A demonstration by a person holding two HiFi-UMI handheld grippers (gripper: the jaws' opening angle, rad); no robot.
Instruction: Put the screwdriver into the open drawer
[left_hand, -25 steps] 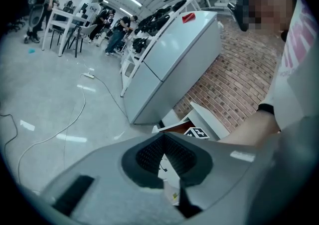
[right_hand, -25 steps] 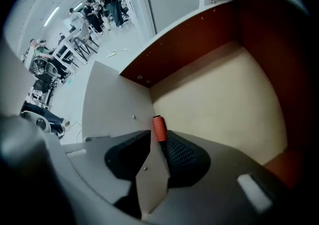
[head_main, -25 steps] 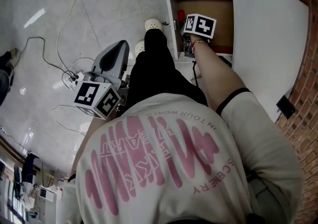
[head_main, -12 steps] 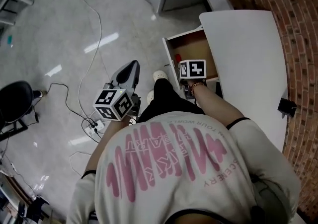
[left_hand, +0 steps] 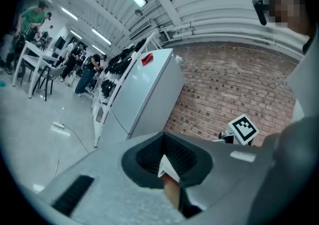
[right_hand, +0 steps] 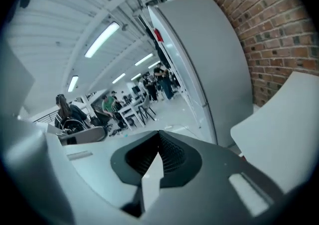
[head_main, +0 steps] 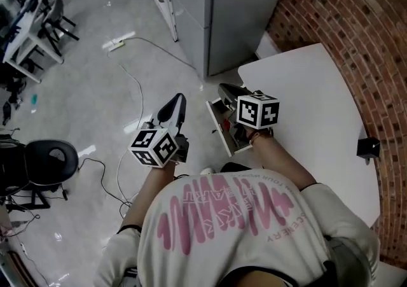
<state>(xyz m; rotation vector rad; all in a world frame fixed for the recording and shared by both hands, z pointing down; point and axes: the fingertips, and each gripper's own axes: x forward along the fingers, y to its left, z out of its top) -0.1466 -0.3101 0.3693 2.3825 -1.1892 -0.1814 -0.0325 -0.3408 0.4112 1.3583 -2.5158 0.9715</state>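
1. Two handheld grippers hang side by side, well apart, in the head view. They sit just ahead of the person's white shirt with pink lettering [head_main: 216, 222].
2. The right gripper [head_main: 227, 93] has its grey jaws pressed tight together. Its own view shows the tips meeting in front of the dark ribbed hollow, with nothing between them.
3. The left gripper [head_main: 175, 109] sits at nine o'clock of the right one. Its jaws are closed too, and its own view shows them empty.
4. The open white drawer [head_main: 218, 125] lies between the two grippers. It juts out at nine o'clock from the white rounded tabletop [head_main: 318, 107], and the right gripper overlaps it in the picture.
5. The screwdriver can't be made out in any view. Most of the drawer's inside is covered by the right gripper.
6. A tall grey metal cabinet [head_main: 235, 12] stands at twelve o'clock of the drawer.
7. A red brick wall [head_main: 356, 18] runs at two o'clock, behind the tabletop.
8. A black round office chair [head_main: 51, 160] stands far out at nine o'clock on the glossy grey floor [head_main: 95, 101]. A thin white cable [head_main: 139, 88] trails across that floor.
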